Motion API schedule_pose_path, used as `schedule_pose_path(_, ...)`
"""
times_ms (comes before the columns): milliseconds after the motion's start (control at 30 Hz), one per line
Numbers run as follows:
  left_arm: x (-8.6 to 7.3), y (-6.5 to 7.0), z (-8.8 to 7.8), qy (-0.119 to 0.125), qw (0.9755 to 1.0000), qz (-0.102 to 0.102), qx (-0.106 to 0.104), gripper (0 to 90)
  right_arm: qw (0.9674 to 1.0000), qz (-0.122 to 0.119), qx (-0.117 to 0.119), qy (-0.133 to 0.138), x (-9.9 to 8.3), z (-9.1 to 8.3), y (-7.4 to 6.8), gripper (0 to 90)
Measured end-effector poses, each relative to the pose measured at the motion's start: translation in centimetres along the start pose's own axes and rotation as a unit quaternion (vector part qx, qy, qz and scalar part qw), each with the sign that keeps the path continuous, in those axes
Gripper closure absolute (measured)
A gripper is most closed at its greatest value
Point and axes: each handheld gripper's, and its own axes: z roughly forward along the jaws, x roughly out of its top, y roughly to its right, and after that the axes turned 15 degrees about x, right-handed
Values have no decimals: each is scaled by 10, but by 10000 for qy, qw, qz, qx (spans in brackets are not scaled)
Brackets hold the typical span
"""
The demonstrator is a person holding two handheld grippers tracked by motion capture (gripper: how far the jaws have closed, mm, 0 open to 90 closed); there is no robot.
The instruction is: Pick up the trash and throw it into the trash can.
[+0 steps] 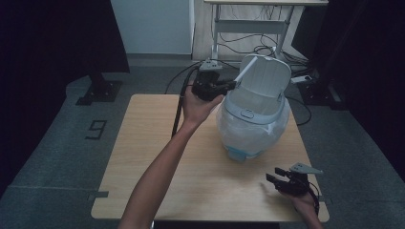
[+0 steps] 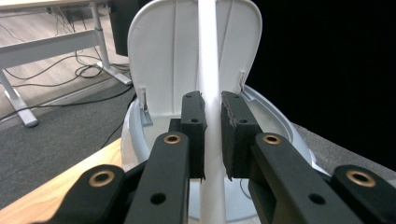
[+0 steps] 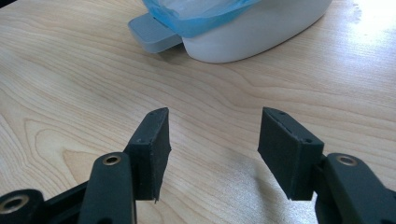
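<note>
Bin [image 1: 250, 129] stands mid-surface, lid [image 1: 265, 76] up, blue-edged bag already lining it. Left gripper [image 1: 228, 85] has its jaws clamped on a white bar [image 2: 208, 70] at the rim; right gripper [image 1: 277, 181] rests idle nearby, jaws apart and empty. Seating that bar looks like what's left.

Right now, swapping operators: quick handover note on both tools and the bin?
Left tool: shut on the thin white stick, held up by the bin's raised lid.
Right tool: open, empty, low over the wooden table near its front right corner.
Pedal bin: mid-table, lid open, clear liner bag over the rim, grey pedal facing the operator.
Done: stick gripped, lid up.
Left: probably drop the stick into the bin, then close the lid.
</note>
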Motion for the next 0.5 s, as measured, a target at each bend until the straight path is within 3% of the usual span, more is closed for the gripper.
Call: schedule_pose_path(500,20,6,17,11,10000,68,-26,803,10000,31,-29,26,-1,-3,3,428)
